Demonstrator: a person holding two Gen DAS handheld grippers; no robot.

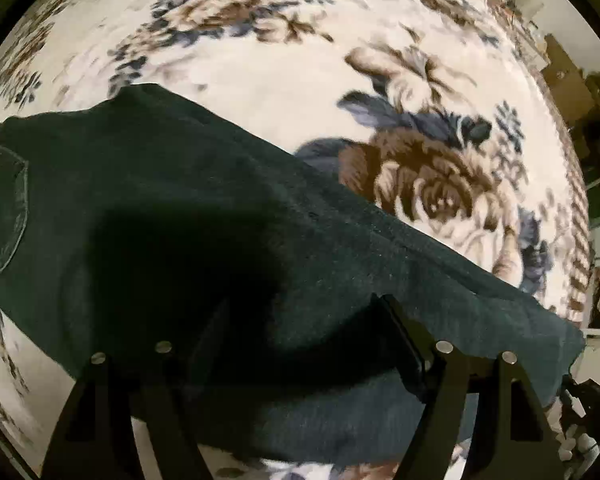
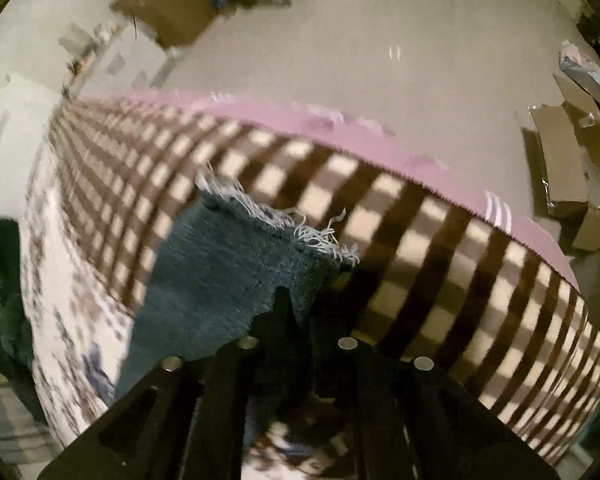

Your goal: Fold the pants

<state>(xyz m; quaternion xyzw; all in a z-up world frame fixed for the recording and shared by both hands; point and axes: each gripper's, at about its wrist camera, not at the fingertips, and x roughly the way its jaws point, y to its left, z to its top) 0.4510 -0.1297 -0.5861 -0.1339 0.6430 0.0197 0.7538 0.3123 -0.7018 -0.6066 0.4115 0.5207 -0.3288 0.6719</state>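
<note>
Dark denim pants (image 1: 172,208) lie on a floral blanket (image 1: 260,80) in the left wrist view, back pocket (image 1: 4,208) at the far left. The cloth drapes over my left gripper (image 1: 300,320) and hides its fingertips; the two black fingers (image 1: 412,344) stand well apart under the fabric. In the right wrist view my right gripper (image 2: 296,300) is shut on the pant leg (image 2: 228,276) just below its frayed hem (image 2: 284,220), holding it above the blanket's checkered border (image 2: 420,240).
The blanket's pink edge (image 2: 340,120) runs across the right wrist view, with bare floor (image 2: 380,48) beyond. Cardboard boxes (image 2: 568,168) stand at the right and another box (image 2: 168,8) at the back left. Clutter (image 1: 580,92) lines the blanket's right side.
</note>
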